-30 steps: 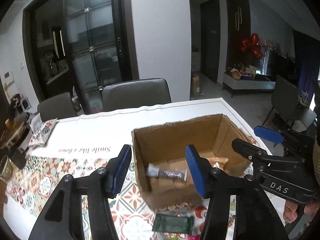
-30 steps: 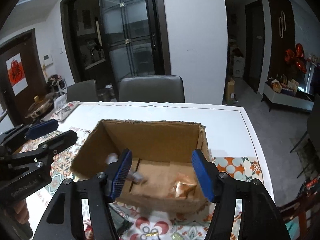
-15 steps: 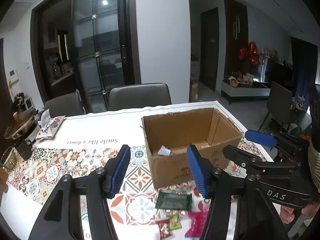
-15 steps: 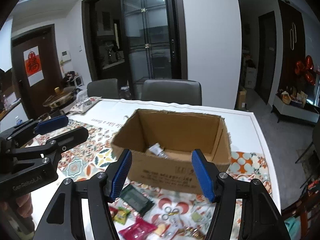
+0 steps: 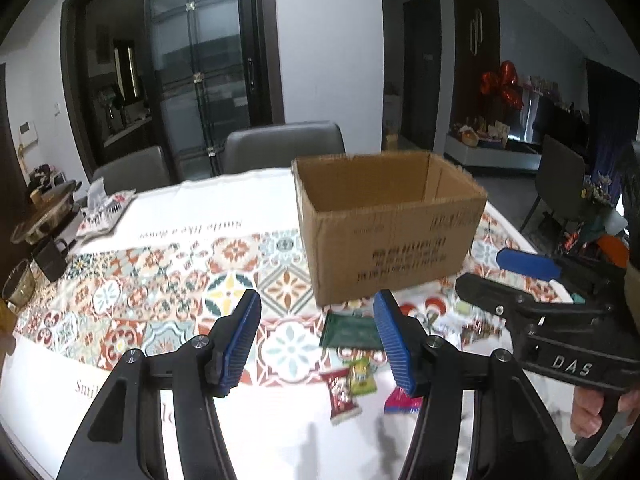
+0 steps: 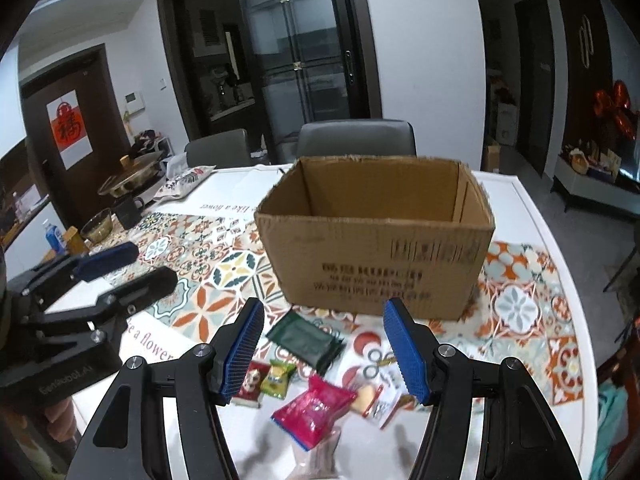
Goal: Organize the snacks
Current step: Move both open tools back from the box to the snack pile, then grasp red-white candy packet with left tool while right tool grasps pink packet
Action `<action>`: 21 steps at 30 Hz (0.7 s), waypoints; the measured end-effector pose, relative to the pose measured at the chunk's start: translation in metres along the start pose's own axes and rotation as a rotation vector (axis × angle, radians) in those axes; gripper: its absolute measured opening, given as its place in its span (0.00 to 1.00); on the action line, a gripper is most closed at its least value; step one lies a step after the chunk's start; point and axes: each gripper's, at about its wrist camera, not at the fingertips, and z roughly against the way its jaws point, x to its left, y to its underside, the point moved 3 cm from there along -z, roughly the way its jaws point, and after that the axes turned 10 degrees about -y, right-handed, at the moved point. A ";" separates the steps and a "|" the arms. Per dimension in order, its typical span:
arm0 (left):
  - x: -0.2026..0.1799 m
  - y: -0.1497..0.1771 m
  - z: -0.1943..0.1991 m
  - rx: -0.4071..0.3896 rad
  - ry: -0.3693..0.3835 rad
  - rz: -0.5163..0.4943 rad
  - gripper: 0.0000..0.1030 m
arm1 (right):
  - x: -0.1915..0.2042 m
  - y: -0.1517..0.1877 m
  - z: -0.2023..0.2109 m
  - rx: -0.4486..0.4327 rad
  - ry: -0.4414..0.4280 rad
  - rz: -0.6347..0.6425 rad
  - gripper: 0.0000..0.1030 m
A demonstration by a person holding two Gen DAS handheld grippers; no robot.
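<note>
Black tool (image 5: 316, 340) (blue ribbed pads)

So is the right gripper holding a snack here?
No, the right gripper is open with nothing between its jaws; the pink packet lies on the table below.

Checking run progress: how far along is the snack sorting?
Done: cannot tell, since the cardboard box interior is hidden from both views. In hand: nothing; the left gripper and right gripper are both open and empty. Left: the dark green packet, pink packet, yellow-green candy and red-white candy lie loose on the table in front of the box.
</note>
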 end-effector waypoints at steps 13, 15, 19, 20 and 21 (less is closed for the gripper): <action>-0.005 0.053 -0.031 0.127 0.051 -0.007 0.55 | -0.003 0.047 -0.030 0.115 -0.020 -0.068 0.61; -0.005 0.058 -0.035 0.142 0.060 -0.006 0.55 | -0.004 0.054 -0.036 0.138 -0.030 -0.081 0.61; -0.007 0.069 -0.046 0.174 0.079 -0.007 0.54 | -0.008 0.067 -0.049 0.188 -0.042 -0.116 0.61; -0.007 0.071 -0.048 0.180 0.085 -0.008 0.54 | -0.009 0.070 -0.053 0.198 -0.046 -0.127 0.61; -0.008 0.073 -0.051 0.187 0.094 -0.009 0.52 | -0.010 0.072 -0.055 0.204 -0.047 -0.133 0.61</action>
